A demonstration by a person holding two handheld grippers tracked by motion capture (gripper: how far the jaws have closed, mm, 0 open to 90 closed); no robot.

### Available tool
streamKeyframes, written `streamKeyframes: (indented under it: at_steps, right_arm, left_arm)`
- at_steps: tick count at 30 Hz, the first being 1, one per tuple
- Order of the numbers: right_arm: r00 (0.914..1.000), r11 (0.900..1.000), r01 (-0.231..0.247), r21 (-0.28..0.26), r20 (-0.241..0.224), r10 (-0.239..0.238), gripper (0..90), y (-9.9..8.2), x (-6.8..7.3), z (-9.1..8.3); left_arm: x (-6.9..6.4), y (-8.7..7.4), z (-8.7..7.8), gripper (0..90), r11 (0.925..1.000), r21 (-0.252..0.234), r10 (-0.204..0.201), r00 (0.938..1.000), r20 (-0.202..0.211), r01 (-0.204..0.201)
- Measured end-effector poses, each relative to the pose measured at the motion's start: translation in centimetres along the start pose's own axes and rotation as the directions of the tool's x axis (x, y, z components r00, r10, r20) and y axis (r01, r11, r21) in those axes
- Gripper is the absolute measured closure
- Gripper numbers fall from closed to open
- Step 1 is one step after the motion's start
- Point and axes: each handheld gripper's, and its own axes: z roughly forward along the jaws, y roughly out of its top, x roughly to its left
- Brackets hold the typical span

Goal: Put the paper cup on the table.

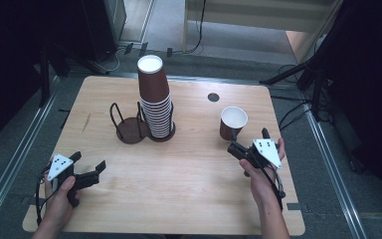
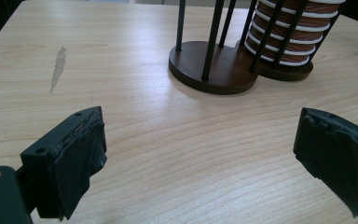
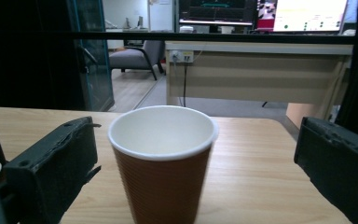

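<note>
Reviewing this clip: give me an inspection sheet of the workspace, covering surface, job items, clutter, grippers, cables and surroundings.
Surface: light wooden table, one pale scuff and a dark round hole.
Job's things: single brown paper cup upright, empty; tall stack of brown paper cups in a dark wire cup holder.
Clutter: nothing seen.
Grippers: left gripper open, holding nothing; right gripper open, cup between its jaws, pads clear of it.
Cables: black leads on the floor.
Surroundings: desk, chair, monitors.
</note>
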Motion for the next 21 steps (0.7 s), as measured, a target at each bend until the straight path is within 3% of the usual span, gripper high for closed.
streamKeyframes:
  at_steps: [12, 17, 21]
  right_arm:
    - [0.9978, 0.9984, -0.057, 0.000, 0.034, 0.057, 0.0, -1.8, -4.4, -5.4]
    - [0.9972, 0.9980, -0.060, 0.020, 0.046, 0.059, 0.0, -2.8, -5.9, -7.2]
    - [0.9975, 0.9985, -0.048, 0.027, 0.052, 0.047, 0.0, -3.1, -6.6, -8.6]
  left_arm:
    - [0.1, -0.1, -0.3, 3.1, 0.9994, -0.030, -0.017, 0.9998, -0.006, 0.017]
    - [-0.1, -0.3, -0.5, 3.1, 0.9983, -0.058, -0.006, 0.9996, -0.027, 0.005]
    - [0.0, -0.3, -0.6, 3.2, 0.9972, -0.073, -0.020, 0.9995, -0.025, 0.018]
